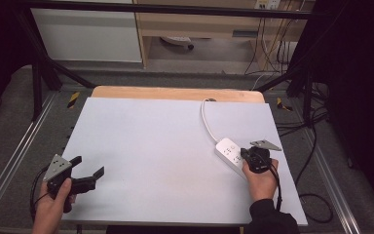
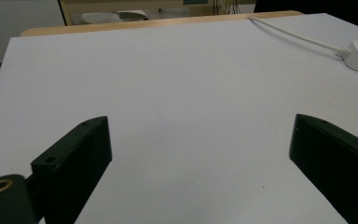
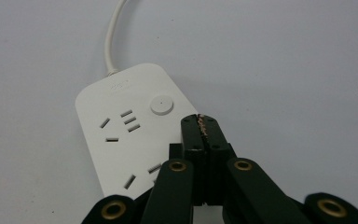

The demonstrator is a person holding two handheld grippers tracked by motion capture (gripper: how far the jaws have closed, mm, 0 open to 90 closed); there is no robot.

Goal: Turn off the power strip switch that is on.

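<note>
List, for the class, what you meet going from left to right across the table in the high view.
Left gripper → bare stretch of the white table top → white power strip → right gripper, its closed jaws over the strip's near end.

Each hand has a black claw, the left claw [image 1: 88,167] and the right claw [image 1: 247,155]. Each has a grey three-cornered plate on top, brass rings and a black cable. One sleeve [image 1: 269,218] is black.
</note>
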